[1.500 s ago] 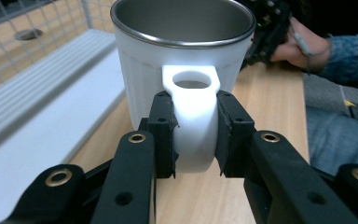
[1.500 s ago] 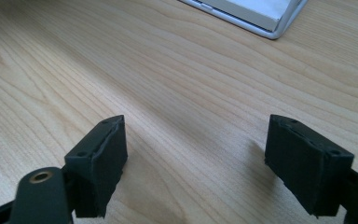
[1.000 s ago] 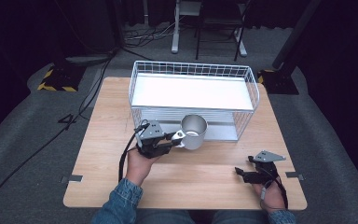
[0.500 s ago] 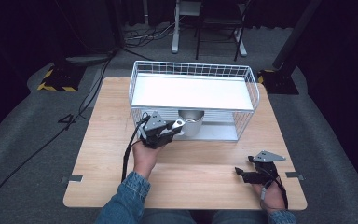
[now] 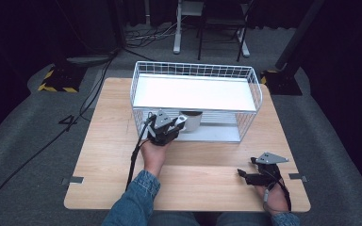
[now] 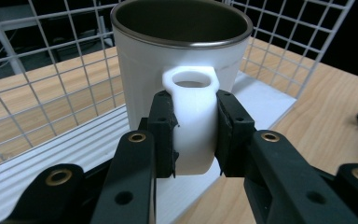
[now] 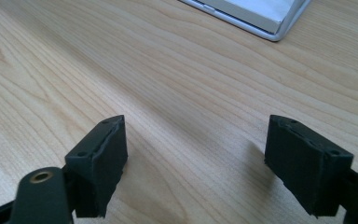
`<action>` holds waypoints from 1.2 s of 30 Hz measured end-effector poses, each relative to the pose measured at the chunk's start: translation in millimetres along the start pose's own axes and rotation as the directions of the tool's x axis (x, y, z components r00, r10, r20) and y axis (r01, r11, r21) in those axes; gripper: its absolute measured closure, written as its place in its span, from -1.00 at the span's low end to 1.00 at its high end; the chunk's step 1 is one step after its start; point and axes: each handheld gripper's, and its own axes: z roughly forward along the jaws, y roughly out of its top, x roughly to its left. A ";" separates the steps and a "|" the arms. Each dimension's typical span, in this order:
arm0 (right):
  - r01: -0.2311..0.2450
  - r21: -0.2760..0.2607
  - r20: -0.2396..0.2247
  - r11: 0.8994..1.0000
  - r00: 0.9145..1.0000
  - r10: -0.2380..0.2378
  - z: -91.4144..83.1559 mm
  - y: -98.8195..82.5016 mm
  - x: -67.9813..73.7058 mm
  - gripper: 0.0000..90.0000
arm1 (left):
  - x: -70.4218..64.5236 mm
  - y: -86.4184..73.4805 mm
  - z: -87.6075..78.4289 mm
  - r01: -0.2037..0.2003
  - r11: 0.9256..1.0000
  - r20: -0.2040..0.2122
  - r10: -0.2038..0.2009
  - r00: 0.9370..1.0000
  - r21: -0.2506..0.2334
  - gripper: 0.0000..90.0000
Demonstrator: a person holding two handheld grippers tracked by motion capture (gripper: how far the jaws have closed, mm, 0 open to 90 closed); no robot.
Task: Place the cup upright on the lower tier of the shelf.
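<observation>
A white mug [image 5: 192, 120] with a dark metal inside stands upright under the top shelf of a white wire rack [image 5: 195, 66], at the front left of the lower level. My left gripper [image 5: 179, 124] reaches in from the rack's open front and is shut on the mug's handle. In the left gripper view both pads [image 6: 164, 126] press the sides of the handle [image 6: 193, 122], with the mug [image 6: 182, 51] just beyond over the rack's white bottom tray [image 6: 42, 163]. My right gripper [image 5: 243, 175] rests near the table's front right, open, nothing between its jaws [image 7: 196, 158].
The wooden table [image 5: 108, 141] carries the rack at its far middle. The rack's white top shelf [image 5: 193, 92] covers the lower level. Wire mesh [image 6: 51, 70] closes the rack's back and sides. A corner of the bottom tray [image 7: 261, 14] lies ahead of the right gripper.
My left gripper has carried the mug forward and down, from in front of the rack to under its top shelf. The right gripper has not moved.
</observation>
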 end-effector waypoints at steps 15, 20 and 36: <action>0.003 0.000 -0.003 1.000 1.000 -0.003 0.0 0.0 0.3 -0.53 | 0.9 -14.2 28.5 0.032 0.999 -0.047 -0.032 0.998 0.008 0.59; 0.005 0.001 -0.005 1.000 1.000 -0.005 -0.1 0.0 0.4 -0.53 | 0.9 -16.8 34.1 0.032 0.999 -0.055 -0.032 0.998 0.007 0.59; 0.006 -0.001 -0.005 1.000 1.000 -0.006 0.0 -0.1 0.6 -0.53 | 3.8 -16.9 36.1 0.031 0.999 -0.057 -0.030 0.998 0.012 0.57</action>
